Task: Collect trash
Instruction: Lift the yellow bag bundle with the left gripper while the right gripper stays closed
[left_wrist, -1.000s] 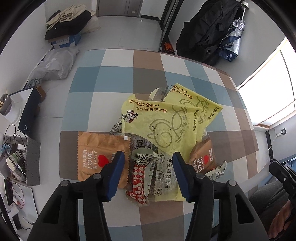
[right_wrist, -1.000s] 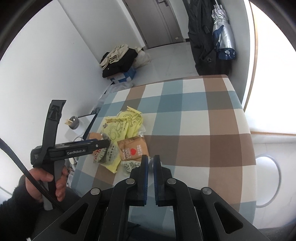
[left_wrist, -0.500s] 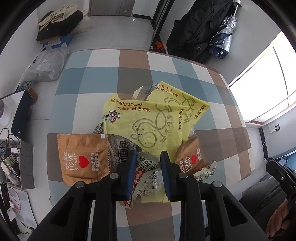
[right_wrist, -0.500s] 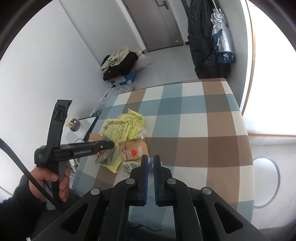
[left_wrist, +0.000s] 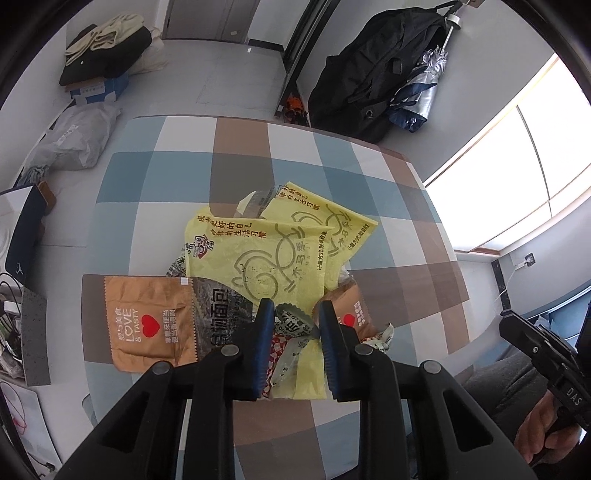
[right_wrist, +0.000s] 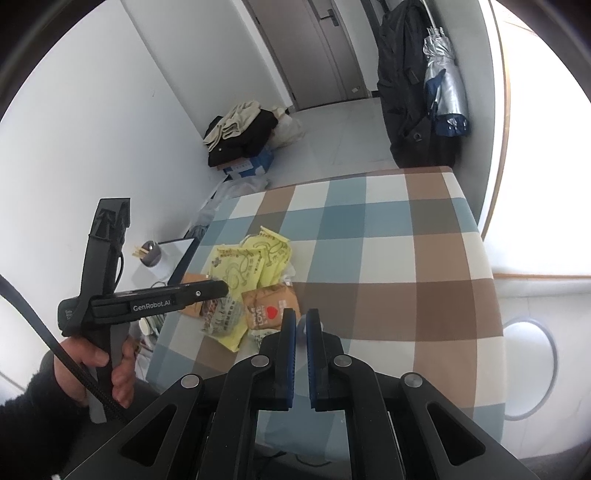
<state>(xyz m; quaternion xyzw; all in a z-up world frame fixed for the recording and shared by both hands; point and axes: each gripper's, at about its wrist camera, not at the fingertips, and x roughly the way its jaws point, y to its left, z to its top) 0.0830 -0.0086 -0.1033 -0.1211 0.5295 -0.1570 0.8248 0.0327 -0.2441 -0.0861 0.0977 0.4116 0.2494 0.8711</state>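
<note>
Wrapper gripped in the trash pile

A crumpled wrapper (left_wrist: 293, 320) is pinched by the left gripper (left_wrist: 295, 317) on the checked tablecloth (left_wrist: 177, 177); the right gripper (right_wrist: 300, 325) is held closed, empty.

I log one trash heap: crumpled yellow bags (left_wrist: 280, 251) over wrappers on the checked table's near left part. A brown "LOVE & TASTY" packet (left_wrist: 147, 321) lies flat at the heap's left; another (left_wrist: 347, 314) sits at its right.

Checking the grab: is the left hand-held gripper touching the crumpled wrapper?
Touching. In the left wrist view, the left hand-held gripper has both pads pressed against the crumpled wrapper between them.
</note>
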